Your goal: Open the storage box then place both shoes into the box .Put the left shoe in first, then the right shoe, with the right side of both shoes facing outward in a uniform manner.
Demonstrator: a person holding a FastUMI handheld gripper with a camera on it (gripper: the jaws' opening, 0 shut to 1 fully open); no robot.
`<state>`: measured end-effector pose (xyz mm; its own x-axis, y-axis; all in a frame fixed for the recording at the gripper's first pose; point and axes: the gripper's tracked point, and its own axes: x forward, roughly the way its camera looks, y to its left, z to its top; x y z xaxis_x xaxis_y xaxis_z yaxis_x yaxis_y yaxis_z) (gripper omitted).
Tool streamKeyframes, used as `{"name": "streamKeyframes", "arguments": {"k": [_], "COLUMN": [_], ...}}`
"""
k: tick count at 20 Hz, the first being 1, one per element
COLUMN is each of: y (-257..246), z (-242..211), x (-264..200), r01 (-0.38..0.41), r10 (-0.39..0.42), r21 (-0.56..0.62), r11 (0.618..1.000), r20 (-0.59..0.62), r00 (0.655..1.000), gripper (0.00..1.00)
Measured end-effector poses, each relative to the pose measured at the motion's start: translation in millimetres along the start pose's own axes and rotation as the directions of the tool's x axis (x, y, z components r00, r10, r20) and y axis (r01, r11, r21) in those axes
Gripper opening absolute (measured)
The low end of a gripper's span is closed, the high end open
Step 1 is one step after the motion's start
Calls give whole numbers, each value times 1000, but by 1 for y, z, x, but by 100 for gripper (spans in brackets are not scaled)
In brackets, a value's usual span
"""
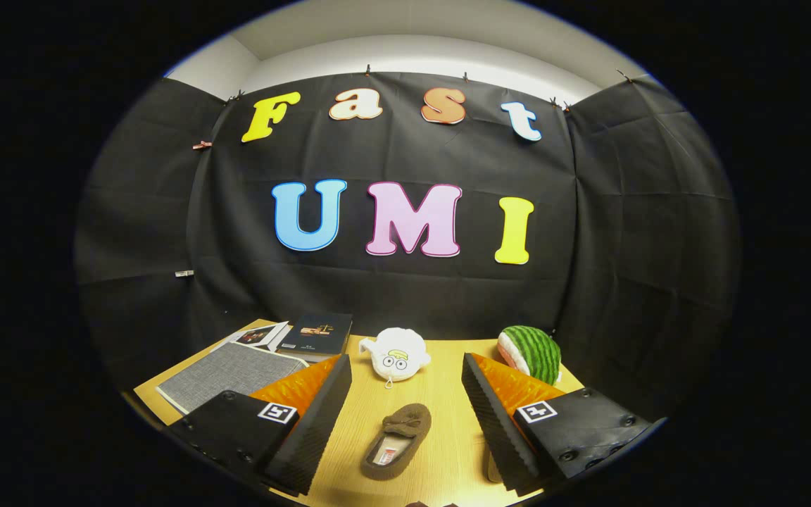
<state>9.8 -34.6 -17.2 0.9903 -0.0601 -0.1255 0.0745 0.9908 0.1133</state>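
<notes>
A brown slipper (398, 442) lies on the wooden table (441, 394), sole down with its opening facing up and its toe pointing away from me. It lies between my two fingers and a little below them. My gripper (405, 415) stands open with nothing in its grasp, hovering above the table. A sliver of a second tan thing (491, 466) peeks out beside the right finger (497, 429); I cannot tell what it is. The grey fabric storage box (233, 377) lies flat beyond the left finger (314, 422), its lid down.
A white plush toy (397, 355) with eyes sits beyond the slipper at mid table. A watermelon-slice plush (532, 352) rests at the far right. Dark books (317, 333) and a photo card (258, 335) lie behind the grey box near the black cloth wall.
</notes>
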Motion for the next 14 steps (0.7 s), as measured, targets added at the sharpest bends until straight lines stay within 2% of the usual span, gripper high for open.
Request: {"name": "streamKeyframes", "arguments": {"k": [6,10,14], "y": [13,27,31], "z": [-13,-33,-53], "x": [15,24,34], "r01": [-76,-138,-155], "r10": [78,163,214], "r21": [34,156,234], "r11": [997,978,960], "r20": [-65,-161,-250], "r00": [995,973,944], "gripper": [97,98,98]}}
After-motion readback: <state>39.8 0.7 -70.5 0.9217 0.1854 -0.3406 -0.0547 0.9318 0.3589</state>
